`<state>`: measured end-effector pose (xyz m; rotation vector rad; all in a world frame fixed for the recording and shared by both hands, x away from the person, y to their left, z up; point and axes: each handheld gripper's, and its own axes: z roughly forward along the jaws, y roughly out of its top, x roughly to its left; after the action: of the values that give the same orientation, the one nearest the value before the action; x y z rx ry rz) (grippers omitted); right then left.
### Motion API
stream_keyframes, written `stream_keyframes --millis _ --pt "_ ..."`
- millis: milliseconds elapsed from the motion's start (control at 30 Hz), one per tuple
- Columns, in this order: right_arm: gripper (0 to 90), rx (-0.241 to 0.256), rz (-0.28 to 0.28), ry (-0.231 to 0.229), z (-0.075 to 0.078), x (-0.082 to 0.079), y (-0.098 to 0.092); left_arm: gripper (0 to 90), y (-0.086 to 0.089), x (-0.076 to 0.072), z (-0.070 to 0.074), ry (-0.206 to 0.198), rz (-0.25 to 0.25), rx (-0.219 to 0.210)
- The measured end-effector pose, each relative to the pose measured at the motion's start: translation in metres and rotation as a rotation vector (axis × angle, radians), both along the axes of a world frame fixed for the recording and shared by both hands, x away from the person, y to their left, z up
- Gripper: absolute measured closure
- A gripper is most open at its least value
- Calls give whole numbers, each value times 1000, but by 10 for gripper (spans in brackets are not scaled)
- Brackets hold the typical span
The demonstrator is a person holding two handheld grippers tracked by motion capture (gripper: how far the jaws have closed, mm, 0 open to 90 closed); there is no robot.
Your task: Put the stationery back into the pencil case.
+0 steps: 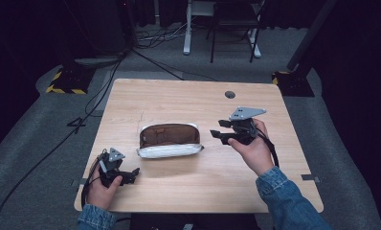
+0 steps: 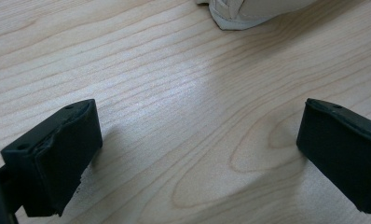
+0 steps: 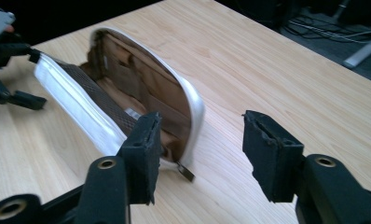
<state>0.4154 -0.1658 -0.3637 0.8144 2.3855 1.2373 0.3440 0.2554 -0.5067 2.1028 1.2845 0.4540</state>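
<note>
Pale wooden table (image 1: 188,187), grey carpet, floor cables (image 1: 97,91), white desk legs (image 1: 187,28).

High view looks down from above the tabletop (image 1: 188,96); both gripper views sit low, sharing the pouch (image 3: 141,98)

In the high view the left gripper (image 1: 131,175) sits at the lower left of the frame, held low in the left hand (image 1: 102,188), its jaws spread wide. The right gripper (image 1: 217,129) sits right of centre, raised in the right hand (image 1: 253,151) on a denim-sleeved forearm (image 1: 286,201), jaws parted and pointing left.
</note>
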Motion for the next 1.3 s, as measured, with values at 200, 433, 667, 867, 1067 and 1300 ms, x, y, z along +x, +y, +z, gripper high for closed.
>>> stream_keyframes --millis 200,433,667,867,1067,1300 --pt "389 -5 -63 -2 -4 -7 -26 4 0 0 0 0 0 0" --pt "281 -6 -120 15 -13 -14 -60 4 0 2 0 1 0 1" --pt "250 0 -172 35 -30 -20 -93 4 0 3 0 0 0 4" --pt "250 7 -237 72 -49 -22 -122 4 0 3 0 0 2 4" --pt "247 20 -259 113 -72 -22 -144 3 0 3 0 1 2 3" --pt "245 -29 -303 134 -96 -22 -159 4 0 3 0 1 2 3"
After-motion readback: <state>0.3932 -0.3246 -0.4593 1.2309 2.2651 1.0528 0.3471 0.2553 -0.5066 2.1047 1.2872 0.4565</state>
